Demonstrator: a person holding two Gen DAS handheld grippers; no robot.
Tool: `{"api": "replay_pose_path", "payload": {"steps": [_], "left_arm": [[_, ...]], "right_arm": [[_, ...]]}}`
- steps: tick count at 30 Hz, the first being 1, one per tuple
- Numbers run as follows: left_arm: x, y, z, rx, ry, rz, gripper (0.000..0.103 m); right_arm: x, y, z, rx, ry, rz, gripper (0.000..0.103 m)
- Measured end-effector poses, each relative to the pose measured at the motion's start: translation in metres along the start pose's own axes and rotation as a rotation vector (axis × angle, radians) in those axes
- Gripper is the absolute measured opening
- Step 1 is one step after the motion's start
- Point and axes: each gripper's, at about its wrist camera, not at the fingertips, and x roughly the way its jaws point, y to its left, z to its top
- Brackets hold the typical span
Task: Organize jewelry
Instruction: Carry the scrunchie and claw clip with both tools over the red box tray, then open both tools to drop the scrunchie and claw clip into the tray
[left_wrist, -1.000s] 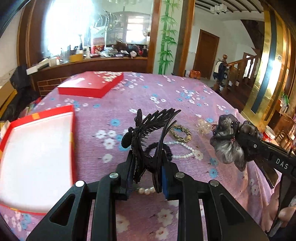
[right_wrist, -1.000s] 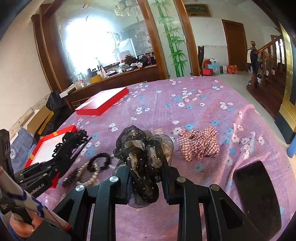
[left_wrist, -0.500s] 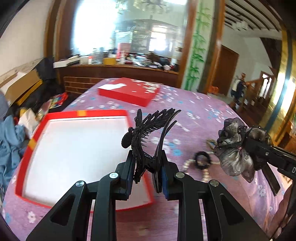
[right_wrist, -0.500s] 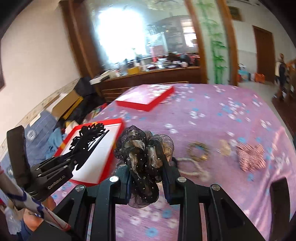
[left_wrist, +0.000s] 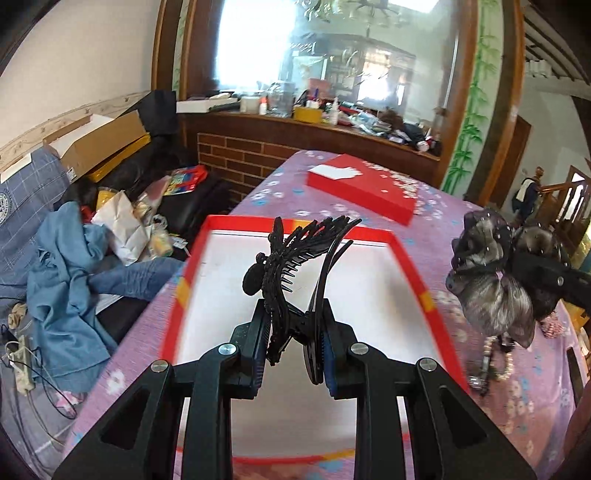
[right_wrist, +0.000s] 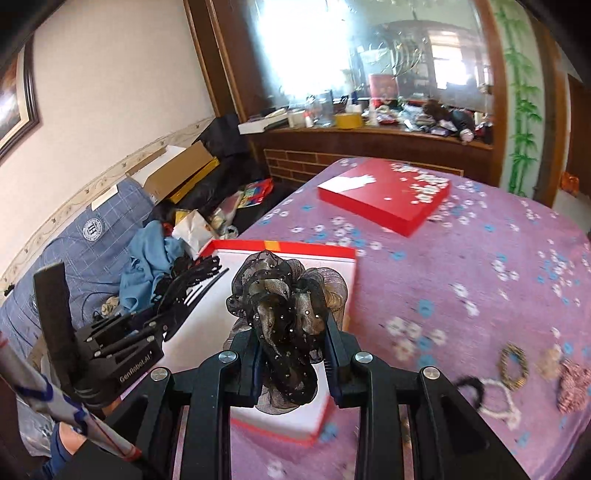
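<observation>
Left wrist view: left gripper (left_wrist: 293, 352) pinching a black hair claw clip (left_wrist: 295, 273) between its two fingers, teeth of the clip pointing up and forward. Held in the air above the white inside of the open red box (left_wrist: 412, 273), which lies on the purple flowered tablecloth (left_wrist: 436, 236). Further back on the cloth, the red lid (left_wrist: 364, 186), well apart from the box. On the right of the same view, right gripper (left_wrist: 532, 271) pressed on a dark gauze scrunchie (left_wrist: 487, 280), just beside the right edge of the box and above the cloth. Below it a white pearl bracelet (left_wrist: 498, 365), blurred.

Right wrist view: right gripper (right_wrist: 293, 356) closed on the dark gauze scrunchie (right_wrist: 290, 295), the fabric bulging out above and below the fingers. Hanging over the right part of the open red box (right_wrist: 321, 253). At the left, left gripper (right_wrist: 155, 317) with the black hair claw clip (right_wrist: 192, 278) over the left part of the same box. Not touching the white bottom, as far as can be seen. On the cloth at the right, well apart from the box: a black hair tie (right_wrist: 471, 384), the white pearl bracelet (right_wrist: 498, 400), a braided golden ring (right_wrist: 512, 363) and a checked scrunchie (right_wrist: 574, 386), all blurred. Behind the table, a blue garment (right_wrist: 151, 254) on a sofa.
</observation>
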Motion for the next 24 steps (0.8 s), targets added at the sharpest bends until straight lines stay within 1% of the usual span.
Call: {"api": "replay_pose_path", "payload": {"steps": [3, 8, 10, 14, 17, 19, 22, 23, 24], "left_arm": [[0.010, 0.008, 0.010, 0.011, 0.016, 0.023, 0.024], [0.042, 0.015, 0.029, 0.002, 0.079, 0.019, 0.024], [0.060, 0.017, 0.035, -0.001, 0.118, 0.022, 0.024], [0.085, 0.019, 0.042, -0.015, 0.168, 0.026, 0.024], [0.097, 0.019, 0.043, -0.019, 0.192, 0.040, 0.024], [0.103, 0.021, 0.043, -0.028, 0.208, 0.045, 0.024], [0.108, 0.025, 0.042, -0.040, 0.227, 0.031, 0.025], [0.108, 0.025, 0.042, -0.044, 0.232, 0.025, 0.032], [0.108, 0.025, 0.042, -0.045, 0.231, 0.026, 0.046]], "right_arm": [[0.021, 0.008, 0.013, -0.005, 0.018, 0.001, 0.030], [0.072, 0.015, 0.032, -0.003, 0.066, 0.000, 0.030], [0.091, 0.016, 0.037, -0.008, 0.085, -0.019, 0.030], [0.128, 0.020, 0.040, -0.032, 0.129, -0.049, 0.030], [0.141, 0.020, 0.039, -0.043, 0.128, -0.059, 0.031], [0.150, 0.019, 0.037, -0.042, 0.145, -0.068, 0.031], [0.161, 0.016, 0.032, -0.042, 0.169, -0.084, 0.032], [0.164, 0.014, 0.031, -0.038, 0.175, -0.090, 0.034], [0.165, 0.011, 0.030, -0.029, 0.180, -0.094, 0.040]]}}
